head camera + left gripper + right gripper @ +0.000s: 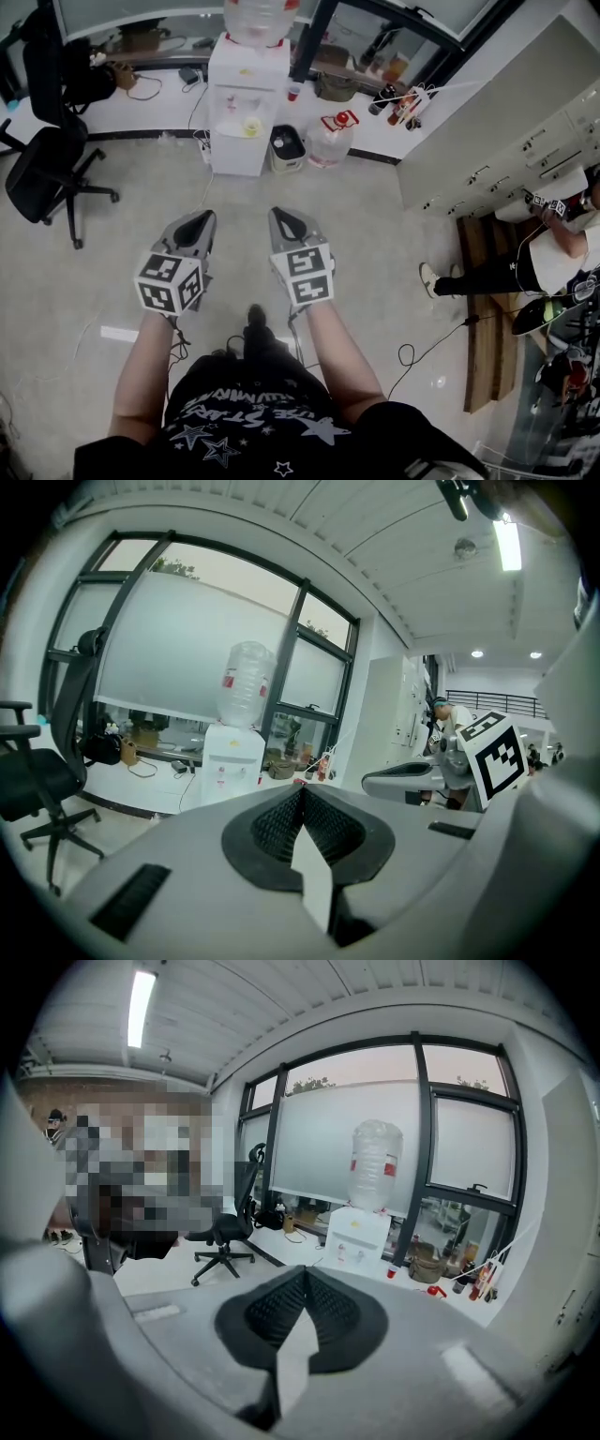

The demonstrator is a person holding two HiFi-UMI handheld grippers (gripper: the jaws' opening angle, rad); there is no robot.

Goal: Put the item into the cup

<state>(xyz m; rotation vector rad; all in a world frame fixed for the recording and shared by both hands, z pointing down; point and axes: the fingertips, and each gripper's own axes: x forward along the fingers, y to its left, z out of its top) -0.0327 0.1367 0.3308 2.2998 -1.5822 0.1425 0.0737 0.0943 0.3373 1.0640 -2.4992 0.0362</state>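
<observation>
The left gripper (202, 221) and right gripper (283, 221), both fully closed on nothing, point side by side toward the dispenser (246, 103), seemingly idle because no view clearly shows the item or cup

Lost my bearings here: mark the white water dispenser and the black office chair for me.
White water dispenser (239, 103), head view, front of its cabinet.
Black office chair (42, 173), head view, its seat.

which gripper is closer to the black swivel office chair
Left. The left gripper is right of the black swivel office chair; the right gripper is farther right.
</observation>
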